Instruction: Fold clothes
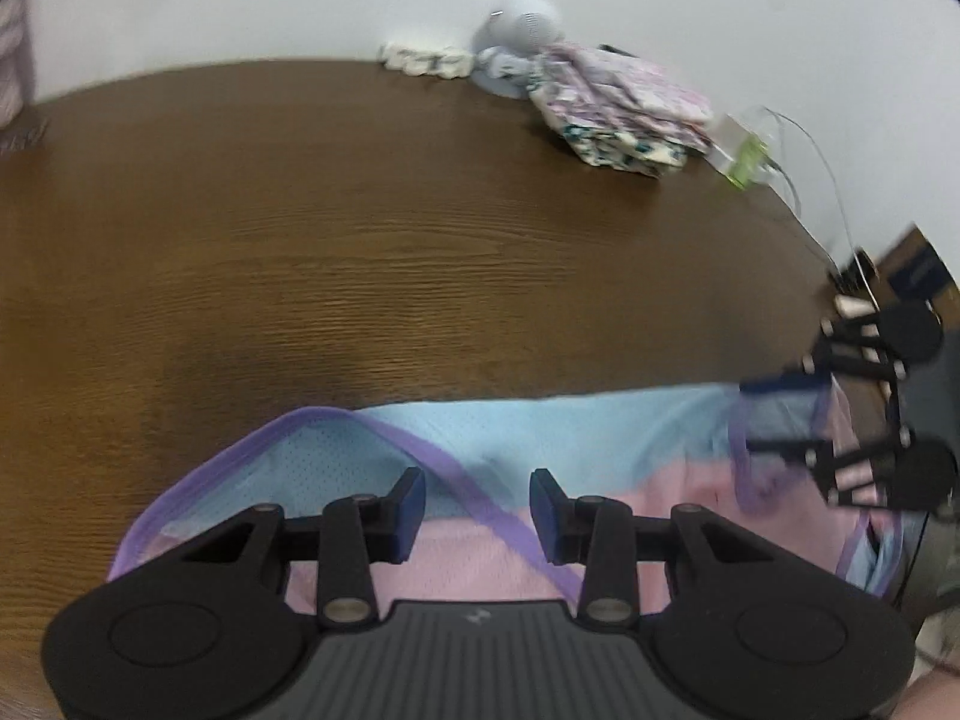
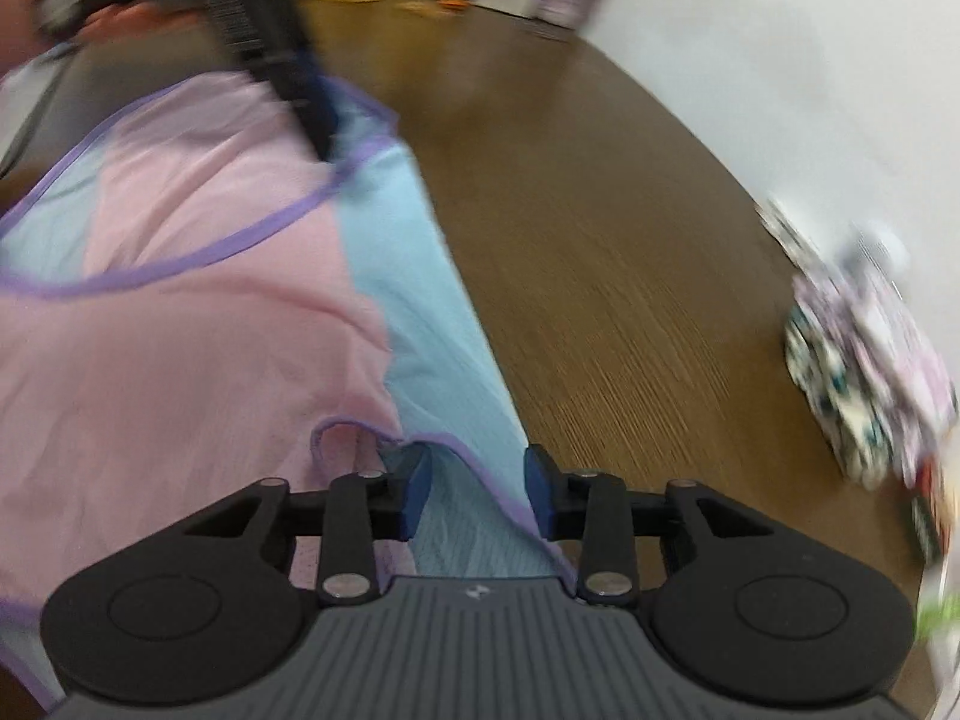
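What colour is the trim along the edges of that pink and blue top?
Purple. The trim shows best in the right wrist view, edging the top.

A broad bare stretch of the dark brown wood-grain table [image 1: 360, 228] is left open. Its far edge is occupied by a stack of folded floral-print cloths [image 1: 624, 114] and a pale round-headed device [image 1: 519, 30].

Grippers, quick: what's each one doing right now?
Left gripper: fingers open, garment between them, not pinched.
Right gripper: fingers open, garment edge between them, not clamped.
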The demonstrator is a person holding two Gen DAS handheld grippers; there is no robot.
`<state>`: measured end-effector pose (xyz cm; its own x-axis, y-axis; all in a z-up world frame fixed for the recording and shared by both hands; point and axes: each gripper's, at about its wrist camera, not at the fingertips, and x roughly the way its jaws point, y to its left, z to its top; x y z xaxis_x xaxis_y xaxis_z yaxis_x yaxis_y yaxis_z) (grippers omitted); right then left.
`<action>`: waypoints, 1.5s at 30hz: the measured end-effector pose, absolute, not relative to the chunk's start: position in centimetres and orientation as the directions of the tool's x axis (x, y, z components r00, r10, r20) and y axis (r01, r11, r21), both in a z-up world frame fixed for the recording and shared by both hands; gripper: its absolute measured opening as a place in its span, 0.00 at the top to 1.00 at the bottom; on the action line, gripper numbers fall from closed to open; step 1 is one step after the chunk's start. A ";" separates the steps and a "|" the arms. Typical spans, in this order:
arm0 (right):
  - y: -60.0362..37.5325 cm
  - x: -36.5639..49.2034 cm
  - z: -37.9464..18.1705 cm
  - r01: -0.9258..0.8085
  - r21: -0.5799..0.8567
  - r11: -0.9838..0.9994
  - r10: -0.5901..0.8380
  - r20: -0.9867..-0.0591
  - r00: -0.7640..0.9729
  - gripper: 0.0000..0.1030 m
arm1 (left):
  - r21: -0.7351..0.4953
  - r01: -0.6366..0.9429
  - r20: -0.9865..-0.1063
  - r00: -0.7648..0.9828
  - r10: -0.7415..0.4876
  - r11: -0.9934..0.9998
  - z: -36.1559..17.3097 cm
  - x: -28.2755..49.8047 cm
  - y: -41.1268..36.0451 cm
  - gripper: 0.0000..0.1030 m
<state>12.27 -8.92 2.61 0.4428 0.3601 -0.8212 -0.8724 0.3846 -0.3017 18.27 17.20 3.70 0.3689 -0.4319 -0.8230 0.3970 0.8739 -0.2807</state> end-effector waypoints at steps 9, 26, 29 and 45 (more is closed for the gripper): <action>-9.0 12.8 2.7 -0.926 -0.260 0.274 0.408 -0.841 0.356 0.82 | -0.284 0.399 -0.835 0.344 -0.430 0.872 3.0 20.2 16.4 0.82; -9.8 13.4 2.7 -0.947 -0.229 0.227 0.418 -0.855 0.307 0.82 | 0.567 0.822 -0.780 0.557 -0.285 0.055 2.8 12.5 13.4 0.76; -9.7 13.5 2.7 -0.947 -0.226 0.229 0.416 -0.857 0.305 0.82 | 0.582 0.812 -0.787 0.548 -0.283 -0.044 2.0 12.8 13.1 0.77; -9.1 14.1 2.4 -0.960 -0.207 0.189 0.404 -0.874 0.268 0.89 | 0.556 0.794 -0.818 0.470 -0.332 -0.246 0.2 13.3 12.3 0.98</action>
<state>14.12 -9.10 2.41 0.2685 0.4042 -0.8744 -0.9598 0.1891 -0.2073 13.34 12.35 0.16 0.4699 -0.3322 -0.8178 0.7937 -0.2463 0.5562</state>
